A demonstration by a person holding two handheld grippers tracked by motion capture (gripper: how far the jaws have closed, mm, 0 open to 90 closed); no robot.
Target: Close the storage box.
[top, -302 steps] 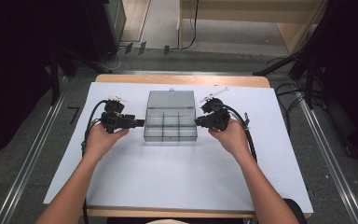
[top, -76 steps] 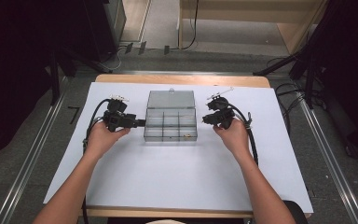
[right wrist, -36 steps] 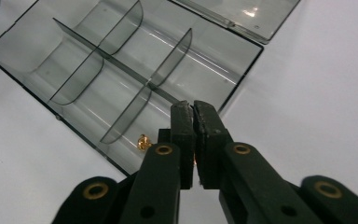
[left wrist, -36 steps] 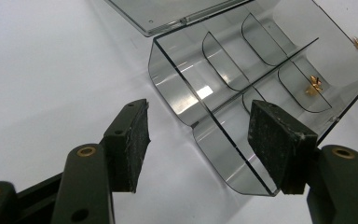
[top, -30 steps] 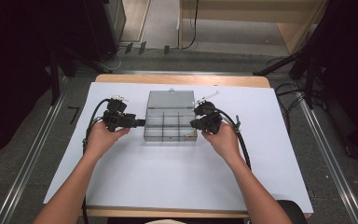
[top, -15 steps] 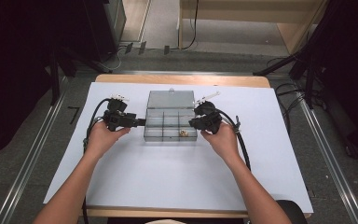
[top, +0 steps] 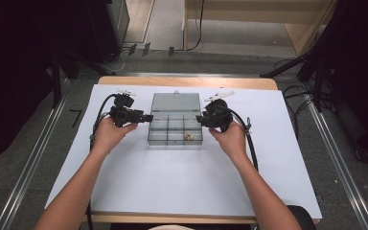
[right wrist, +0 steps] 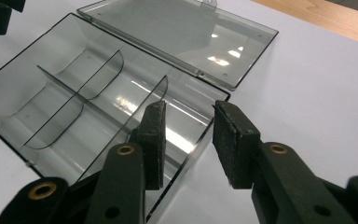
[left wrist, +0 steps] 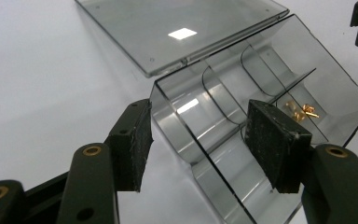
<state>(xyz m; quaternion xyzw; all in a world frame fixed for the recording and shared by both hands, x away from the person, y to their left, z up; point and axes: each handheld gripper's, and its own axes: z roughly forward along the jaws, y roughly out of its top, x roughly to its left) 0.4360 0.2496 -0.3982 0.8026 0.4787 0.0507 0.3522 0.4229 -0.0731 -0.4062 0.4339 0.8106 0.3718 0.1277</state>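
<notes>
Clear compartment box [top: 175,125] sits centre frame on the white worktop [top: 172,191], lid flat open behind it. Left tool [top: 146,118] at its left wall, jaws apart straddling it, just been closing. Right tool [top: 199,119] at its right wall, jaws just been opening, not gripping. Brass bits [top: 189,137] (lower-right compartment).

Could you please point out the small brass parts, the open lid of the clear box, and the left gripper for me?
brass parts [left wrist: 302,110]: left gripper view, on the middle of the little heap.
lid [top: 176,101]: high view, on its flat middle.
left gripper [left wrist: 198,140]: left gripper view, midway between its fingertips.
</notes>
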